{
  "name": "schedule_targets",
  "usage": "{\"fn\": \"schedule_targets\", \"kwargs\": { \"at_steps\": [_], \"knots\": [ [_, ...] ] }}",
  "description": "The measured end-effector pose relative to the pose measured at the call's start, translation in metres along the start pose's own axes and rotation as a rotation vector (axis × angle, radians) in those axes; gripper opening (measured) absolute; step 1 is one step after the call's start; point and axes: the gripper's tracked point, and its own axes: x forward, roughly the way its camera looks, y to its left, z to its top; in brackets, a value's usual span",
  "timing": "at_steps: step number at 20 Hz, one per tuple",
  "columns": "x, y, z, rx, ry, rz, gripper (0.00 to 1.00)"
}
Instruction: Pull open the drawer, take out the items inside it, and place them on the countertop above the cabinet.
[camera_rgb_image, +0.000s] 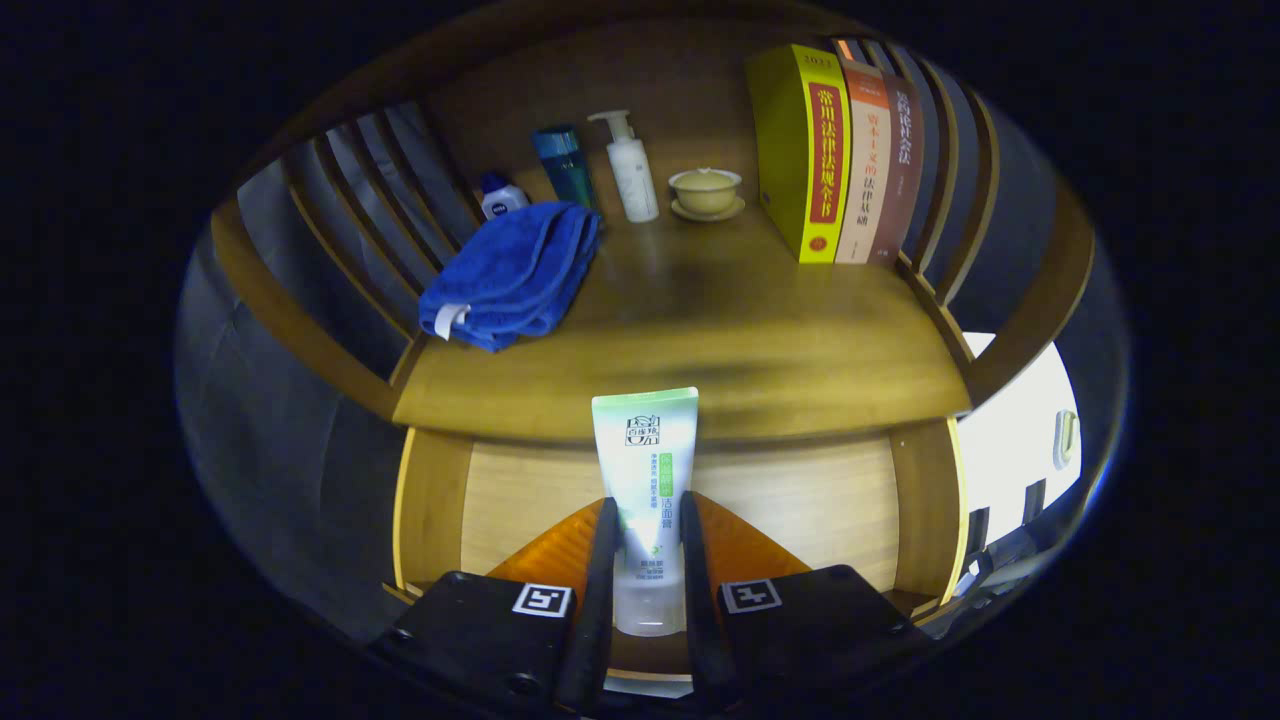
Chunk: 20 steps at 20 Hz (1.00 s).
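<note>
The claw (645, 590) holds a white and green tube (645, 480). Both fingers (600, 590) press on its lower part, one on each side. The tube stands straight up between them, with its long side running toward 12 o'clock and its clear cap at the bottom.

The open drawer (520, 500) is below and around the claw, with something orange (745, 545) lying in it. The wooden surface (760, 350) sits just past the top of the tube, at 12 o'clock. So the tube looks like it is out of the drawer and needs to go up and forward.

The middle of the surface is bare. A blue towel (515, 275) lies at 11 o'clock. Bottles (630, 170), a small bowl (706, 190) and books (835, 150) stand at the back. I think the bare spot straight ahead is the best place to put it.
</note>
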Motion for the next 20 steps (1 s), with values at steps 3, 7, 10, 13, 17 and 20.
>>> {"fn": "schedule_targets", "kwargs": {
  "at_steps": [3,7,10,13,17,20],
  "knots": [
    [-0.004,0.002,0.037,-0.006,-0.046,-0.018,0.41],
    [0.007,-0.004,0.075,0.003,-0.074,-0.057,0.41],
    [0.029,-0.007,0.099,0.038,-0.079,-0.075,0.41],
    [0.052,-0.015,0.119,0.048,-0.082,-0.107,0.41],
    [0.085,-0.021,0.130,0.041,-0.061,-0.128,0.41],
    [0.102,-0.026,0.130,0.044,-0.043,-0.150,0.41]
  ]
}}
